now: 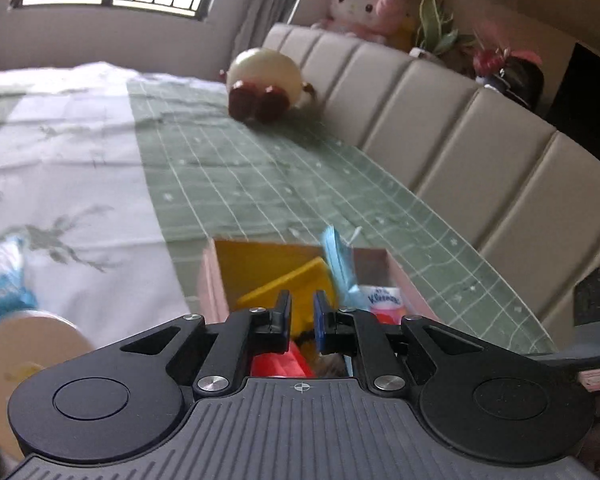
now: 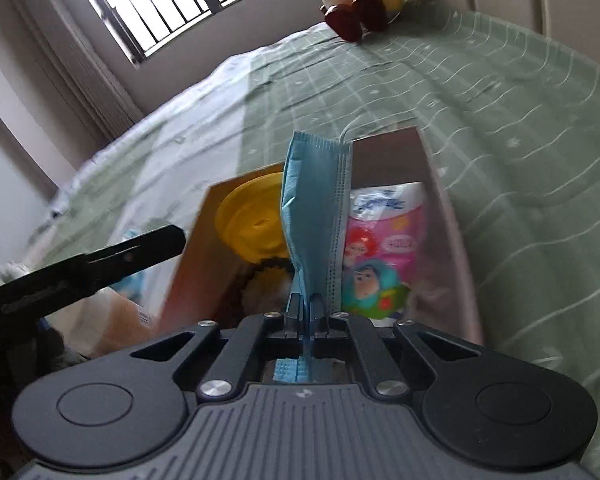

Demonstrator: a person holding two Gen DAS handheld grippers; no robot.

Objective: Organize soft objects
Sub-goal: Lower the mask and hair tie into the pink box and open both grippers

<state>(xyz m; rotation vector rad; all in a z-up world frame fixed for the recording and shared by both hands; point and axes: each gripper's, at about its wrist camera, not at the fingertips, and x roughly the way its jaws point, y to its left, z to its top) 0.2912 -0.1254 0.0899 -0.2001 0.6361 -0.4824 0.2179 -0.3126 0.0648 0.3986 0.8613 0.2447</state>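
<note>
My right gripper (image 2: 306, 300) is shut on a folded blue face mask (image 2: 316, 200), which stands up from the jaws over an open pinkish box (image 2: 440, 184) on the bed. The box holds a yellow disc (image 2: 252, 220) and a cartoon-printed tissue pack (image 2: 384, 240). In the left wrist view the mask (image 1: 336, 256) pokes above the same box (image 1: 210, 280), beside a yellow piece (image 1: 284, 284) and the tissue pack (image 1: 384, 300). My left gripper (image 1: 302, 300) hovers over the box's near side, jaws nearly together with nothing between them.
A cream round plush with brown feet (image 1: 264, 80) lies at the far end of the green bedspread (image 1: 240, 168) by the padded headboard (image 1: 440, 120). A pink plush (image 1: 364, 4) and plants sit on the ledge behind. A blue-white sock (image 1: 0, 280) lies left.
</note>
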